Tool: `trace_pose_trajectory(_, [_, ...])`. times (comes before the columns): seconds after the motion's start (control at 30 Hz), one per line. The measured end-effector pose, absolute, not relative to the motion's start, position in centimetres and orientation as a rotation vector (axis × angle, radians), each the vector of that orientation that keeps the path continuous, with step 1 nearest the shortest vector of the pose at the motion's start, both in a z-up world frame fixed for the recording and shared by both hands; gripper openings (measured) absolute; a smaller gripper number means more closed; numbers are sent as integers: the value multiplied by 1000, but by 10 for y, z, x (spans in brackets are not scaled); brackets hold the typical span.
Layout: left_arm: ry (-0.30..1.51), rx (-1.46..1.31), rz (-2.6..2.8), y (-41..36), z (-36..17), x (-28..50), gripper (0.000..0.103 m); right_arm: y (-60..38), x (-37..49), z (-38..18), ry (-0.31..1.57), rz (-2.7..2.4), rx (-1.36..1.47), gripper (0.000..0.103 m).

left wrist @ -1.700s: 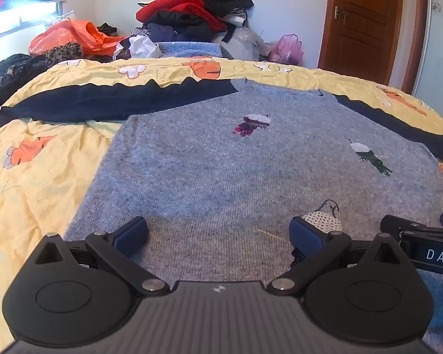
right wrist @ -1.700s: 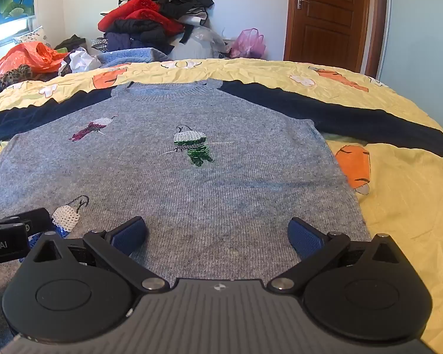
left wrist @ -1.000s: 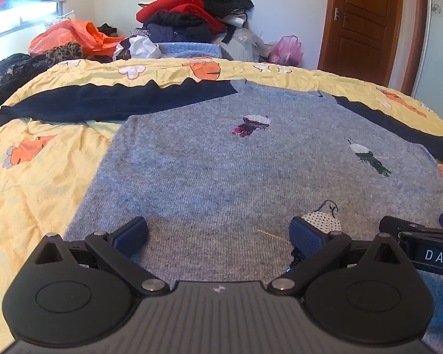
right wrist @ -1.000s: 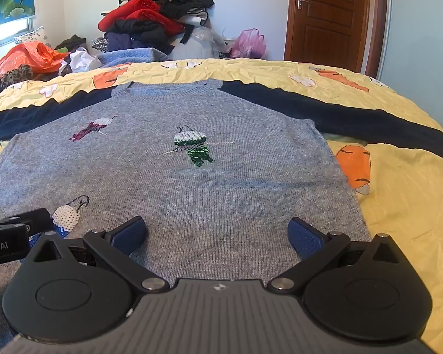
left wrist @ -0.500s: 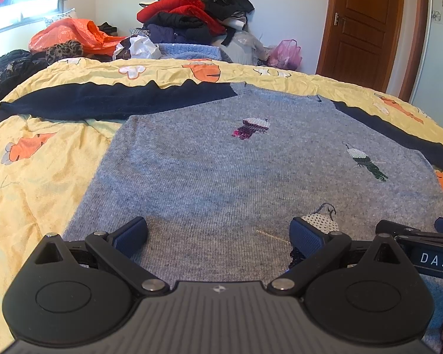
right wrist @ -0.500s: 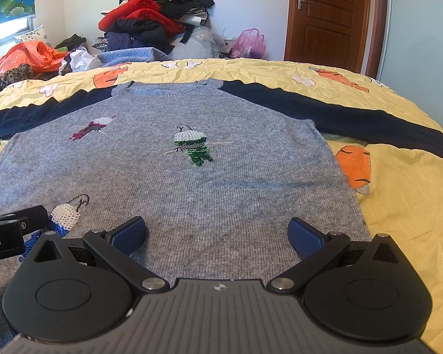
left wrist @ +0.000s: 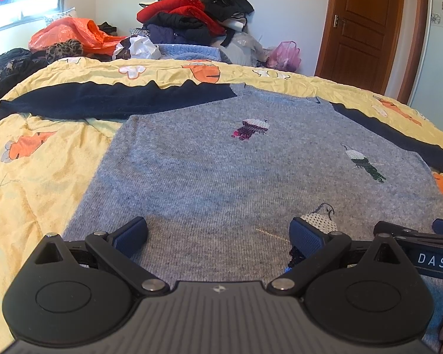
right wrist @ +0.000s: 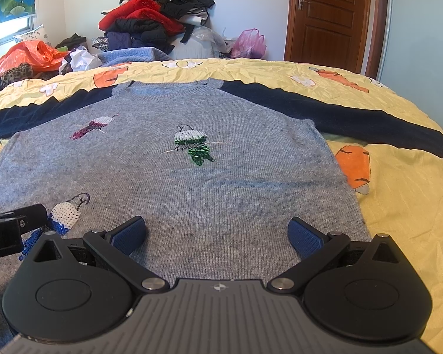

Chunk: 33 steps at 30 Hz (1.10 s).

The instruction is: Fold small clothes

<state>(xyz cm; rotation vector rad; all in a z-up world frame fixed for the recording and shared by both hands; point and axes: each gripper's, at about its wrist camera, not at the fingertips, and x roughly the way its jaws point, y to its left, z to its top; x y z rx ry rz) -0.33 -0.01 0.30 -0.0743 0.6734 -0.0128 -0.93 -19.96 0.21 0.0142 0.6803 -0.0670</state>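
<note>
**Both grippers raised slightly over the flat sweater**

Both views have lifted a little since earlier. Left gripper (left wrist: 218, 231) and right gripper (right wrist: 217, 231) hang with jaws wide apart, empty, over the hem of the grey sweater (right wrist: 192, 183), spread flat near the bed's (right wrist: 398, 206) front edge.

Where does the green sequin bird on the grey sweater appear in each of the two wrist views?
Left wrist view: the green sequin bird sits far right, above the middle.
Right wrist view: the same bird sits near the centre of the grey sweater.
Shared landmark: the brown wooden door at upper right in both.
</note>
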Motion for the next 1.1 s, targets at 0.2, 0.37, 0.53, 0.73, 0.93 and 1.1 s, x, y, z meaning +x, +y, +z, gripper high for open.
trace_pose_trajectory(0.2, [672, -75, -14, 2, 3, -4, 103, -200, -9, 2, 680, -67, 14, 103])
trace_pose_trajectory(0.37, [672, -76, -14, 2, 3, -4, 103, -200, -9, 2, 680, -66, 16, 103])
trace_pose_trajectory(0.53, [673, -72, -13, 2, 3, -5, 103, -200, -10, 3, 678, -63, 18, 103])
trace_pose_trajectory(0.73, [672, -73, -13, 2, 3, -5, 103, -200, -10, 3, 678, -63, 19, 103])
trace_pose_trajectory(0.93, [673, -68, -11, 2, 3, -5, 103, -200, -10, 3, 678, -63, 17, 103])
trace_pose_trajectory(1.1, [676, -57, -8, 2, 2, -5, 103, -200, -10, 3, 678, -63, 18, 103])
